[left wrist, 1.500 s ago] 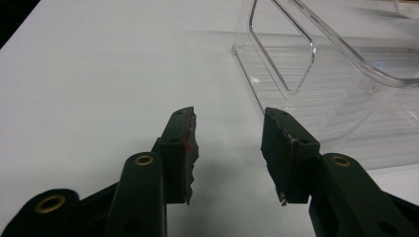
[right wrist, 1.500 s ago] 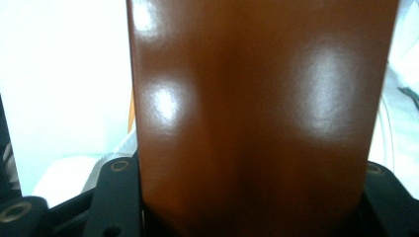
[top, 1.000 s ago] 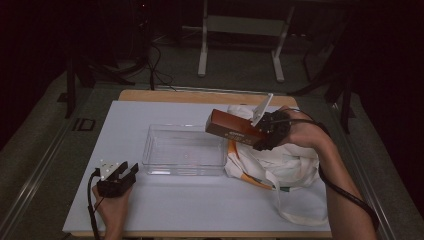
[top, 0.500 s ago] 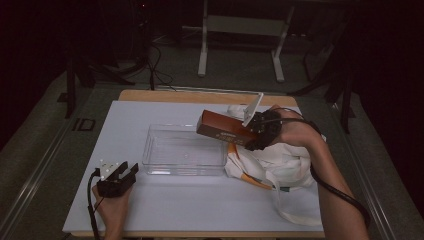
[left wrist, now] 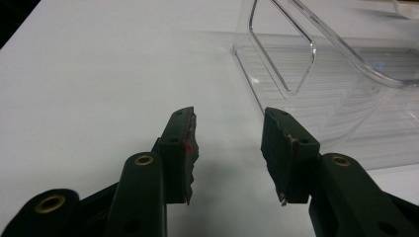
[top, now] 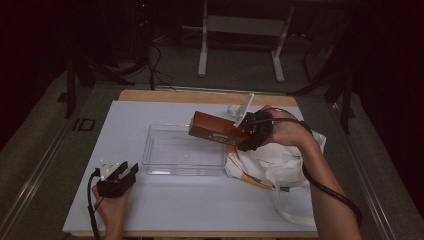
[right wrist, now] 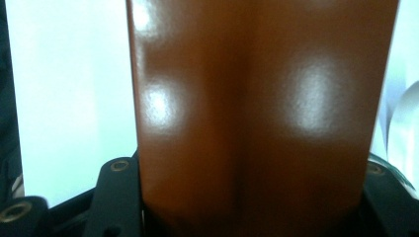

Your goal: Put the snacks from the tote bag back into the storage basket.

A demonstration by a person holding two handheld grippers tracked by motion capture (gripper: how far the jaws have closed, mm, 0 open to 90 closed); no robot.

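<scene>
No legible text or labels.

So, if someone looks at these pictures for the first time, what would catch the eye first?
Probably the brown box, held in the air by the right gripper just above the right end of the clear plastic tray in the middle of the white table. Next, the white cloth bag crumpled to the right of the tray. The left gripper rests open near the front left corner.
</scene>
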